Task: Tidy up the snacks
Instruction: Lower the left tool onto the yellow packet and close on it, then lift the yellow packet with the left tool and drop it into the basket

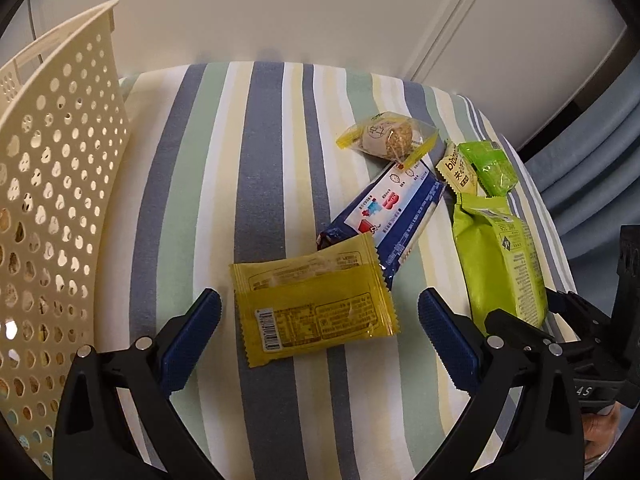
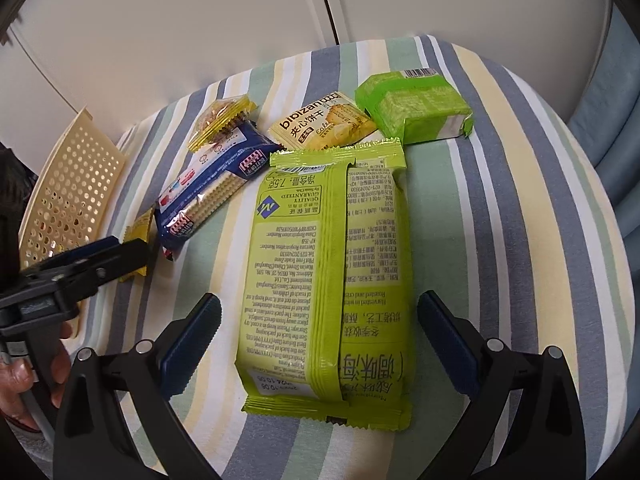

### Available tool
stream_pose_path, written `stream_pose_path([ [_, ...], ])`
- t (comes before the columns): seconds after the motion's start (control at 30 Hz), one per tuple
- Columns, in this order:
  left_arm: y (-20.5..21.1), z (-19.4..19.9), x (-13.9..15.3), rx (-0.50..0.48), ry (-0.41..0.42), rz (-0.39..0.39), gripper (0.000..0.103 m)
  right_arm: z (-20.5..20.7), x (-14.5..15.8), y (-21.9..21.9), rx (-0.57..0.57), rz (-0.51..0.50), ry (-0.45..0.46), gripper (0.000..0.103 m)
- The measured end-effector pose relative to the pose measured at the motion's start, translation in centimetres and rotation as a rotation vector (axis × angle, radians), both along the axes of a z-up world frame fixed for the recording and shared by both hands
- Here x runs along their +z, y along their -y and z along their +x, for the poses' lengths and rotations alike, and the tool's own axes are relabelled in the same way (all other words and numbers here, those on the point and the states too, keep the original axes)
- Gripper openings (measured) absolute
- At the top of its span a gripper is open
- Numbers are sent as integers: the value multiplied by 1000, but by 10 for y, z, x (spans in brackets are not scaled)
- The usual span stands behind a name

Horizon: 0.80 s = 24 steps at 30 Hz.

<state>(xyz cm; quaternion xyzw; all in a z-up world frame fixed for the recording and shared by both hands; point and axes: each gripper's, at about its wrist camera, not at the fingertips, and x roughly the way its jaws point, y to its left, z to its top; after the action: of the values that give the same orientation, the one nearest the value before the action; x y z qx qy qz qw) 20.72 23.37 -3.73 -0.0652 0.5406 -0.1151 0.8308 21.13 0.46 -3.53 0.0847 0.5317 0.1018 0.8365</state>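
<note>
Several snacks lie on a striped cloth (image 1: 260, 184). My left gripper (image 1: 320, 344) is open, and a flat yellow packet (image 1: 316, 300) lies between its fingers. Behind that lie a blue cracker pack (image 1: 392, 216), a clear-wrapped round snack (image 1: 388, 140), a biscuit packet (image 1: 458, 170) and a small green pack (image 1: 494, 168). My right gripper (image 2: 320, 344) is open over a long lime-green packet (image 2: 328, 276), which lies between its fingers. In the right wrist view, the blue pack (image 2: 208, 196), biscuit packet (image 2: 320, 124) and small green pack (image 2: 416, 108) lie beyond it. The cream perforated basket (image 1: 52, 200) stands at the left.
The basket (image 2: 72, 188) shows at the left edge in the right wrist view, with a hand (image 2: 24, 384) holding the other gripper. A white wall and cabinet doors stand behind the table. A blue-grey cushion (image 2: 616, 92) lies past the table's right edge.
</note>
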Motion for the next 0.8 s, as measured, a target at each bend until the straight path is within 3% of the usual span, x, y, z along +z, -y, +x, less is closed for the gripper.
stream_pose_path([
  [0.27,23,4,-9,-47,26,110,99,0,1,-2,6,1,2,98],
  [0.37,21,6,-7,-31,40,126,81,0,0,-2,5,3,2,98],
  [0.5,10,1,-2,-31,47,83,72,0,1,-2,5,3,2,98],
  [0.8,-18,-21,15,-7,85,26,66,0,1,-3,7,-4,2,98],
])
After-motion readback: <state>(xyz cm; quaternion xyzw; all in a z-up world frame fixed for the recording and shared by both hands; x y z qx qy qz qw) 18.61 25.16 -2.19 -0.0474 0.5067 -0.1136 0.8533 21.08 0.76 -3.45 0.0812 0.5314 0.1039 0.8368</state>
